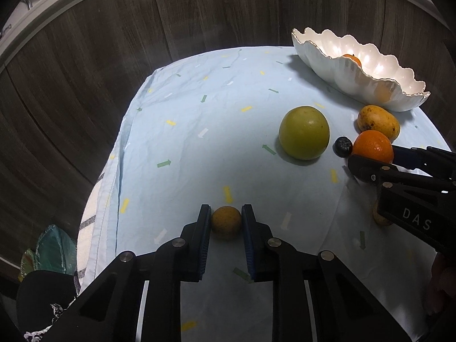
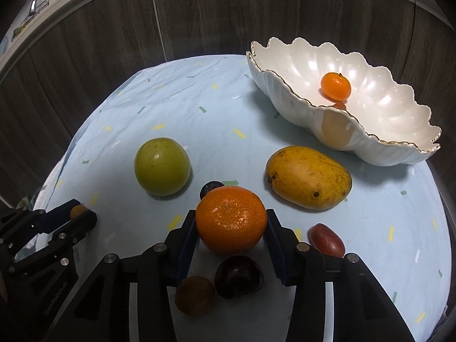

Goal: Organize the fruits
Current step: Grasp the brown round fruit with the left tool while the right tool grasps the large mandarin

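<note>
My left gripper (image 1: 226, 213) is shut on a small brownish-yellow round fruit (image 1: 226, 221) that rests on the light blue cloth (image 1: 199, 131). My right gripper (image 2: 231, 219) is shut on a large orange tangerine (image 2: 231, 219), both pads pressing its sides; the same tangerine (image 1: 372, 146) shows in the left wrist view. A green apple (image 2: 162, 166) lies left of it, a yellow mango (image 2: 308, 177) right of it. The white scalloped bowl (image 2: 287, 105) at the back right holds a small tangerine (image 2: 335, 86).
A dark berry (image 2: 211, 188) sits just behind the held tangerine. Between the right fingers lie a dark plum-like fruit (image 2: 238, 276) and a small brown fruit (image 2: 195, 295); a reddish oval fruit (image 2: 326, 240) lies to the right. A dark wood wall (image 1: 142, 28) stands behind the table.
</note>
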### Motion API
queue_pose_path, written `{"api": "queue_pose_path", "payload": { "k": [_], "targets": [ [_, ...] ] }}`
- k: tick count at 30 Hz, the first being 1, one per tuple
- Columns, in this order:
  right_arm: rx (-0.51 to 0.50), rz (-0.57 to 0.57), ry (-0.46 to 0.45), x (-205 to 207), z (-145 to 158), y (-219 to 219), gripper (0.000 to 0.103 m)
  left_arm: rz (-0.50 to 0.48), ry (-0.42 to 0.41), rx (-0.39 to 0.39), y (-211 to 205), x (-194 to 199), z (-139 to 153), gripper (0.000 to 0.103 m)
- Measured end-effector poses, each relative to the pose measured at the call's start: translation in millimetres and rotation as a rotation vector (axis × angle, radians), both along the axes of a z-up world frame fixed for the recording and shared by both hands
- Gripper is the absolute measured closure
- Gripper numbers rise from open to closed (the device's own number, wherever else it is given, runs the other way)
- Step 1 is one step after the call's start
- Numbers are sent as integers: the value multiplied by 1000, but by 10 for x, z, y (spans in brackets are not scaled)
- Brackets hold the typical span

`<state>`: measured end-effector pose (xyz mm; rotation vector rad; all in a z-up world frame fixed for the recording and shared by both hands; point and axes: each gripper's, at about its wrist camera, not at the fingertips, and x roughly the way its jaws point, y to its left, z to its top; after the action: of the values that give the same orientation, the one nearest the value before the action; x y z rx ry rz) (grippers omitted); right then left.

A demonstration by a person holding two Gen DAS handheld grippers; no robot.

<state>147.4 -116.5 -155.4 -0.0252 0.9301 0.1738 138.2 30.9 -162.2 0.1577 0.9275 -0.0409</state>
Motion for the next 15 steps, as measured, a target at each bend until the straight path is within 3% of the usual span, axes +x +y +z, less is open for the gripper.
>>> {"api": "queue_pose_path", "payload": {
  "k": [15],
  "targets": [
    [4, -3, -53, -110, 240, -13, 56, 8, -51, -2, 18, -54, 181, 81]
  ]
}}
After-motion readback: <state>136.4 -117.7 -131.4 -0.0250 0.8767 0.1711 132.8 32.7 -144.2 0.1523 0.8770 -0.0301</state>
